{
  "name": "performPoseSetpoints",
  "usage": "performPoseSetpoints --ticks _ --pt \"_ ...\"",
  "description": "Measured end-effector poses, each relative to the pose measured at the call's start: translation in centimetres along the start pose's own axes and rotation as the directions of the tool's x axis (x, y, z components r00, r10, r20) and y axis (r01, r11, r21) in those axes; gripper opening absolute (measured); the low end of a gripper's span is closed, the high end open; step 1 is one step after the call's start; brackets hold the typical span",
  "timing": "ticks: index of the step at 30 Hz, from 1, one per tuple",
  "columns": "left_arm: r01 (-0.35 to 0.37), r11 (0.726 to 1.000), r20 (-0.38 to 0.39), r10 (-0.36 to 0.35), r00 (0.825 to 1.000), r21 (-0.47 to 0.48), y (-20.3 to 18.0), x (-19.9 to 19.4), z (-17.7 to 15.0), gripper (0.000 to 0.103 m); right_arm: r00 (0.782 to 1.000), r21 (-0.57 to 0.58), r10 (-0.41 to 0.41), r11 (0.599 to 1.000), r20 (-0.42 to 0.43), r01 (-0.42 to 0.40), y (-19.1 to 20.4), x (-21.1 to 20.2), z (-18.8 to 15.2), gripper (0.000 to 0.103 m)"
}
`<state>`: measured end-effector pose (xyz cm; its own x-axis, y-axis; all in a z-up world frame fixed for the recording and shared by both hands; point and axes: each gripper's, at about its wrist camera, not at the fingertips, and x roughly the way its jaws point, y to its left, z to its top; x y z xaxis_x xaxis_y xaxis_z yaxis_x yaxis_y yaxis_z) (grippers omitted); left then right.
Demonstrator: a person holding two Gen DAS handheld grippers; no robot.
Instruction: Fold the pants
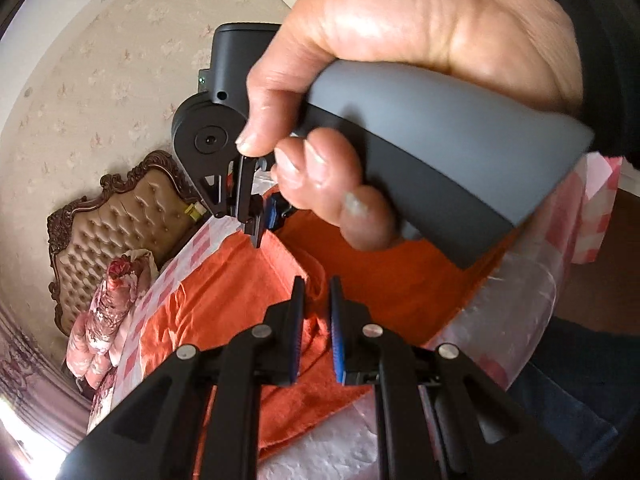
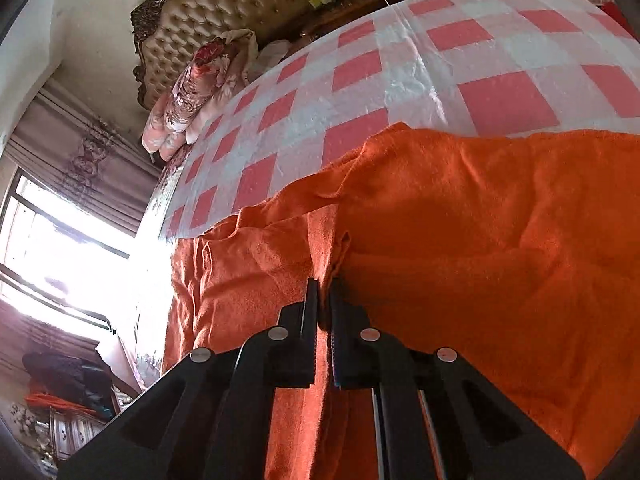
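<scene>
The orange pants lie spread on a bed covered by a pink-and-white checked plastic sheet, and they fill the lower half of the right wrist view. The cloth is a napped, towel-like knit: soft, limp and light, with no stiffness of its own, so whatever is lifted will likely sag and drag the rest along. The nap should give the pads good friction, while the slick sheet beneath will probably let the whole garment slide when pulled.

The right gripper has its jaws pressed nearly together on a raised ridge of the fabric; the fold rises straight ahead of the fingertips and runs on away from them. To the left of these jaws lies a flatter panel with a stitched edge, to the right a broad smooth expanse.

The left gripper shows a narrow gap between its jaws with orange cloth bunched in it, so it appears to pinch a fold as well, though contact at the pads is hard to confirm. Beyond and above its jaws, the person's right hand grips the other tool's handle, close by.

A hem or seam is likely the best place to hold, since doubled cloth resists slipping out. A thin pinch of one layer may pull free, and two holds kept level should carry the fold over without twisting.
</scene>
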<state>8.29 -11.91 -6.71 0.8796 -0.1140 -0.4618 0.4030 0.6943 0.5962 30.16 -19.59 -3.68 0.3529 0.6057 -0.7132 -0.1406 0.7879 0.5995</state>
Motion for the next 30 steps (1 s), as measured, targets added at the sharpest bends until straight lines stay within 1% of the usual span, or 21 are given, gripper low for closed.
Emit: performPoseSetpoints --ticks 4,6,7,8,10,11,12,13,14,15,16,17,19,20,21,23,24,26,28,29,30 --pt "-0.004 1.0 0.0 0.004 1.0 0.005 -0.1 0.0 0.1 0.012 1.0 -0.009 -0.011 1.0 0.0 0.011 0.0 0.1 0.0 0.007" --pt "0.001 1.0 -0.003 -0.001 1.0 0.0 -0.9 -0.4 0.2 0.013 0.999 -0.033 -0.039 0.999 0.0 0.039 0.2 0.5 -0.2 0.007" --pt "0.008 1.0 0.002 -0.008 1.0 -0.004 -0.8 -0.5 0.2 0.015 0.999 -0.05 -0.051 0.997 0.006 0.052 0.6 0.5 -0.3 0.007" --pt "0.017 1.0 0.009 -0.017 1.0 -0.008 -0.7 -0.9 0.1 0.021 0.998 -0.065 -0.067 0.996 0.012 0.068 0.8 0.4 -0.5 0.007" --pt "0.043 0.997 0.032 -0.041 0.999 -0.057 0.4 -2.4 -0.3 0.023 0.994 -0.104 -0.109 0.988 0.026 0.111 1.6 0.3 -0.8 0.007" --pt "0.056 0.992 0.043 -0.051 0.998 -0.112 1.5 -3.5 -0.8 0.028 0.991 -0.123 -0.127 0.984 0.031 0.13 2.0 0.4 -0.9 0.007" --pt "0.062 0.981 0.045 -0.054 0.997 -0.181 3.0 -4.6 -1.7 0.037 0.988 -0.144 -0.149 0.978 0.039 0.153 2.3 0.4 -1.1 0.007" --pt "0.06 0.969 0.049 -0.049 0.998 -0.241 4.4 -5.5 -2.5 0.042 0.982 -0.16 -0.181 0.969 0.054 0.187 2.6 0.2 -1.3 0.008" --pt "0.045 0.943 0.05 -0.031 0.998 -0.328 6.4 -6.7 -3.8 0.052 0.975 -0.164 -0.209 0.962 0.073 0.219 2.9 -0.1 -1.6 0.008" --pt "0.03 0.915 0.046 -0.012 0.999 -0.402 8.2 -7.6 -5.2 0.054 0.966 -0.17 -0.239 0.952 0.102 0.254 3.3 -0.8 -1.9 0.008" --pt "0.011 0.871 0.031 0.005 1.0 -0.491 10.3 -8.5 -7.0 0.054 0.946 -0.195 -0.282 0.931 0.161 0.31 4.0 -2.0 -2.7 0.008" --pt "-0.021 0.809 -0.002 0.024 1.0 -0.588 12.6 -9.2 -9.4 0.054 0.929 -0.212 -0.299 0.915 0.218 0.344 4.7 -3.3 -3.7 0.008" --pt "-0.065 0.728 -0.051 0.042 0.998 -0.682 15.1 -9.7 -13.0 0.048 0.922 -0.215 -0.281 0.915 0.268 0.341 5.6 -4.7 -5.7 0.009" --pt "-0.085 0.701 -0.082 0.039 0.996 -0.708 15.8 -9.5 -14.7 0.045 0.922 -0.228 -0.275 0.912 0.274 0.34 6.1 -4.8 -6.8 0.009" --pt "-0.084 0.686 -0.099 0.018 0.995 -0.722 16.2 -9.1 -15.9 0.045 0.922 -0.249 -0.271 0.906 0.277 0.342 6.7 -4.5 -7.9 0.009" --pt "-0.053 0.66 -0.085 -0.016 0.996 -0.749 16.6 -8.7 -17.2 0.043 0.909 -0.272 -0.298 0.885 0.292 0.378 7.3 -3.4 -9.7 0.009" --pt "-0.049 0.651 -0.083 -0.022 0.996 -0.758 16.6 -8.6 -17.4 0.041 0.908 -0.272 -0.311 0.881 0.283 0.386 7.3 -2.7 -10.0 0.009" --pt "-0.021 0.615 -0.06 -0.042 0.997 -0.788 16.7 -8.4 -17.7 0.039 0.902 -0.272 -0.344 0.87 0.262 0.411 6.9 -1.5 -10.4 0.008" --pt "-0.014 0.636 -0.068 -0.061 0.996 -0.771 16.5 -7.5 -17.4 0.039 0.892 -0.279 -0.361 0.858 0.272 0.432 6.7 -1.0 -10.6 0.003" --pt "-0.01 0.641 -0.067 -0.065 0.996 -0.768 16.3 -7.2 -17.3 0.038 0.889 -0.284 -0.367 0.852 0.275 0.44 6.8 -1.0 -11.0 0.002" --pt "-0.002 0.634 -0.061 -0.072 0.996 -0.773 15.9 -7.2 -17.2 0.038 0.885 -0.291 -0.376 0.845 0.275 0.449 6.8 -0.9 -11.0 0.002"
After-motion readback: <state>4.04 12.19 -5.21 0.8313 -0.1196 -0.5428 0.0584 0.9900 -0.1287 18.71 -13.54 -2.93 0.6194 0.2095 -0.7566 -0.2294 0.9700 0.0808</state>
